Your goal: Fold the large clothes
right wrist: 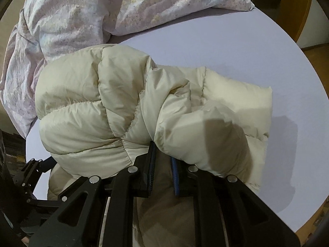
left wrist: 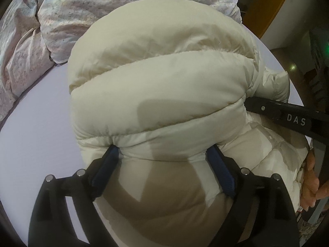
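A cream puffer jacket (left wrist: 160,94) lies bunched on a lilac bed sheet (left wrist: 35,127). My left gripper (left wrist: 162,152) stands wide open, its blue-padded fingers (left wrist: 107,164) pressed against the jacket's lower quilted band, with fabric between them. My right gripper (right wrist: 163,150) has its jaws nearly together on a fold of the jacket (right wrist: 127,107), which drapes over both fingers and hides the tips. The right gripper's black finger also shows in the left wrist view (left wrist: 285,113) at the jacket's right side.
A crumpled floral duvet (right wrist: 82,10) is heaped at the back left of the bed. The bed's edge curves round at the right (right wrist: 308,94), with a wooden door frame (left wrist: 267,6) and floor beyond.
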